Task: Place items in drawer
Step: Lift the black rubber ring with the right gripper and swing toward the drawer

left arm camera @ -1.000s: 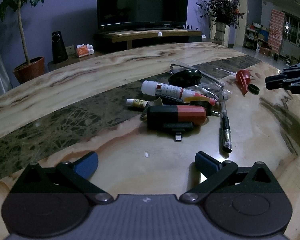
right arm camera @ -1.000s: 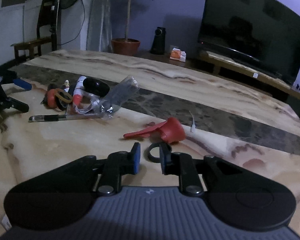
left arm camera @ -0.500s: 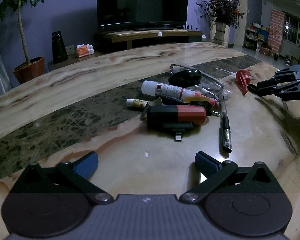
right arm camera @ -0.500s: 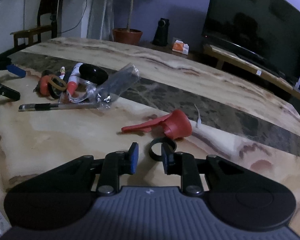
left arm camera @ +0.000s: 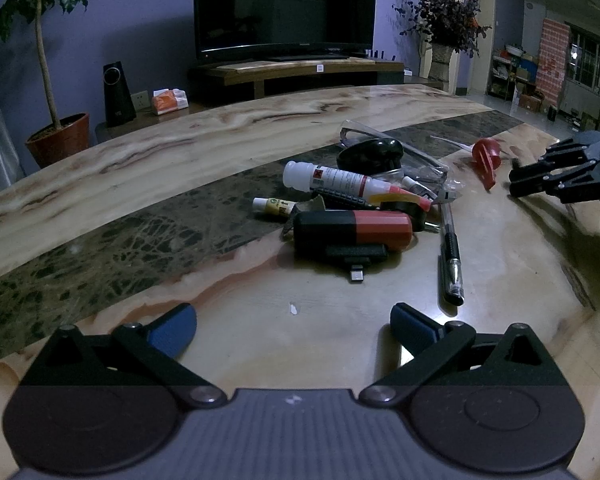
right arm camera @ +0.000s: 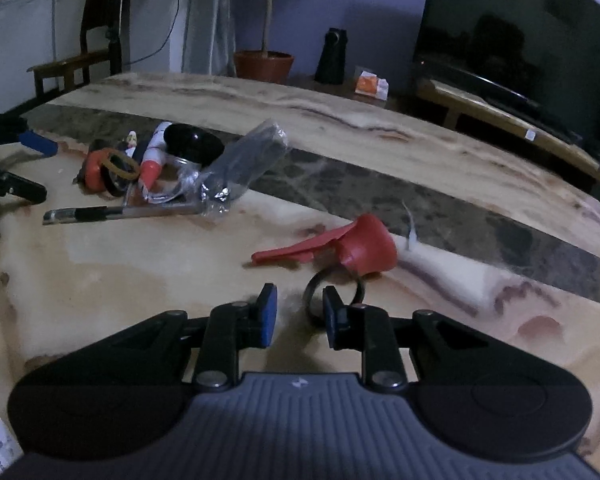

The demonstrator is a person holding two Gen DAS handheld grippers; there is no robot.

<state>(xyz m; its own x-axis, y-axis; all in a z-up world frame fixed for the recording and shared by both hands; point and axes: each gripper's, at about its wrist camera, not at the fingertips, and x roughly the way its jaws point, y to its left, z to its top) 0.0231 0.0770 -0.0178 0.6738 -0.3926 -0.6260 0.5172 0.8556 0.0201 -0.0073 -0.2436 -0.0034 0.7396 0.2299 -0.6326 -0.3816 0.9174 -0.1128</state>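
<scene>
we find no drawer in either view, so we cannot tell where the items must end up.

the left gripper [left arm camera: 292, 324] hovers low over the near edge of the tabletop [left arm camera: 140, 168] with its fingers spread wide and nothing between them. ahead of it, toward the middle of the tabletop, lies the heap: a black-and-red device [left arm camera: 352, 229], a white bottle [left arm camera: 328, 178], a black pen [left arm camera: 450, 252] just beside the heap, a black mouse [left arm camera: 370, 154] and clear plastic packaging [right arm camera: 244, 168].

the right gripper [right arm camera: 296, 314] has its fingers narrowed but apart. its right finger [right arm camera: 332, 316] stands inside a black ring [right arm camera: 334, 290]; the left finger is outside it. whether the pads already pinch the ring's wall, we cannot tell. the ring lies just beside a red funnel [right arm camera: 360, 246], apart from the heap.

risks as we judge them:
- the ring is thin and rounded; a pinch on one wall may let it pivot or slide out.
- closing off-centre may push the ring against the funnel and shift both.
- the polished tabletop gives little friction, so a nudged ring may skate off.
- the dim light makes the dark ring hard to track.
</scene>
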